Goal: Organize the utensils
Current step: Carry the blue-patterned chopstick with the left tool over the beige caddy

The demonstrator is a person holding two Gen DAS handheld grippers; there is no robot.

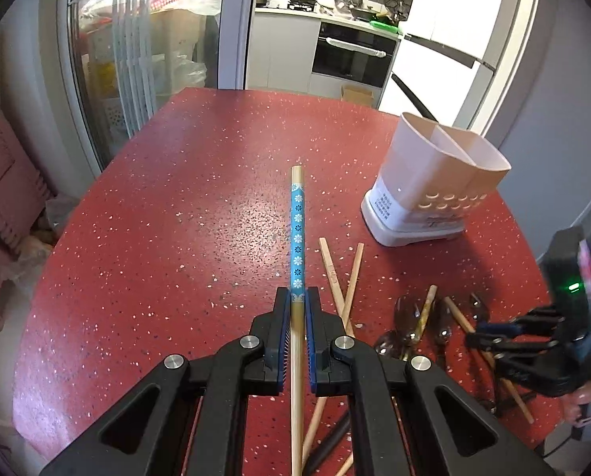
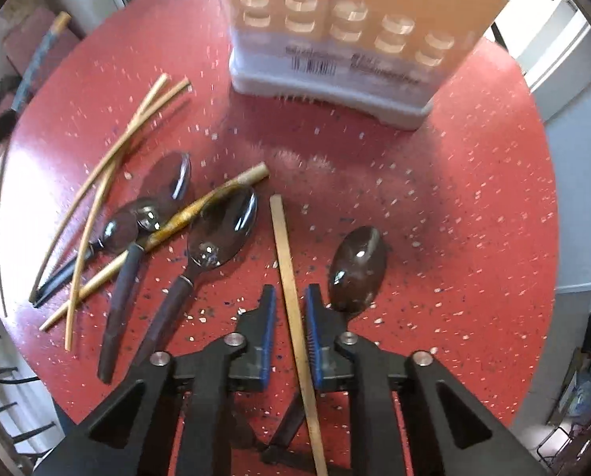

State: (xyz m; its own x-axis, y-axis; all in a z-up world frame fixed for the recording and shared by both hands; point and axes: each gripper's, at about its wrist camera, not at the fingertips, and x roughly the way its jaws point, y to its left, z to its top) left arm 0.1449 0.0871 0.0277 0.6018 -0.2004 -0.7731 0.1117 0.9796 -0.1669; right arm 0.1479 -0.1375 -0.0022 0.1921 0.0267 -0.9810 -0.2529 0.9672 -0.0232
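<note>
My left gripper is shut on a bamboo chopstick with a blue flowered band and holds it above the red table. The same chopstick shows at the far left of the right wrist view. My right gripper is open, its jaws on either side of a plain chopstick that lies on the table; it also shows at the right of the left wrist view. Several dark spoons and more chopsticks lie in a loose pile. The beige utensil holder stands upright with divided compartments.
The red speckled table is round-edged, with its rim close on the left and right. One spoon lies just right of my right gripper. The holder stands just beyond the pile. Kitchen counters and an oven are far behind.
</note>
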